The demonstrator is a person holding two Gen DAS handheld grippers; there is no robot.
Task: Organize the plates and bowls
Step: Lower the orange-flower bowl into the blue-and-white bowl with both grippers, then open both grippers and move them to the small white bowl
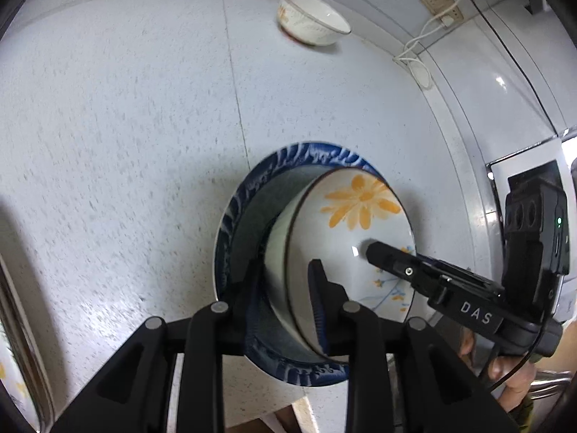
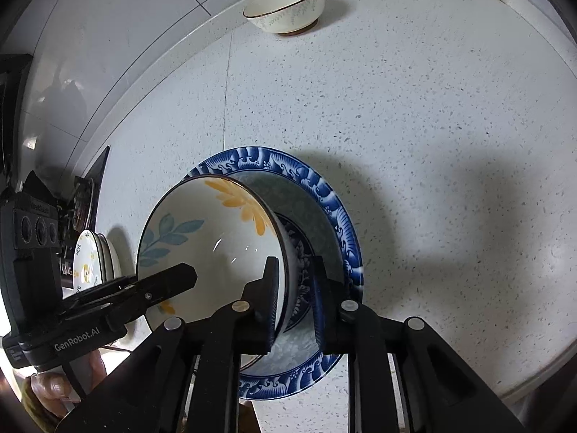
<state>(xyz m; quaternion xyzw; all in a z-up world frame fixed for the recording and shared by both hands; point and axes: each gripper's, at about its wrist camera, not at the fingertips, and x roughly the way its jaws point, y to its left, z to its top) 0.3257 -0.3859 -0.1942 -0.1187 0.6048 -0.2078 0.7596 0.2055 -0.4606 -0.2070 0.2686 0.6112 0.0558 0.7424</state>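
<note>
flower bowl (image 1: 346, 238): white with an orange flower and blue leaves inside, sitting in the blue plate, a gripper on each side of its rim

blue plate (image 2: 324, 195): wide wave-pattern rim, flat on the worktop near the front edge, the bowl right on top of it

left gripper (image 1: 285, 288): its fingers (image 1: 319, 288) straddle the bowl's wall, one inside and one outside. The gap is narrow, but I can't tell if the pads are really pressing the wall or just sitting beside it

right gripper (image 2: 294, 288): same deal on the opposite rim, one finger in the bowl and one outside over the plate. Fingers are close together around the wall, and I can't tell whether they grip it

hands: a hand (image 2: 50, 393) shows under the left gripper in the right view, and another (image 1: 512, 371) under the right gripper in the left view

far bowl (image 2: 288, 7): plain white one with a dark rim, alone at the back of the worktop by the wall, well apart from the plate

side plates (image 2: 93, 263): a few white ones stacked on edge off to the left in the right view

worktop (image 2: 432, 144): pale speckled stone

wall: sockets (image 1: 441, 1) with a white cable plugged in, up at the back
</note>
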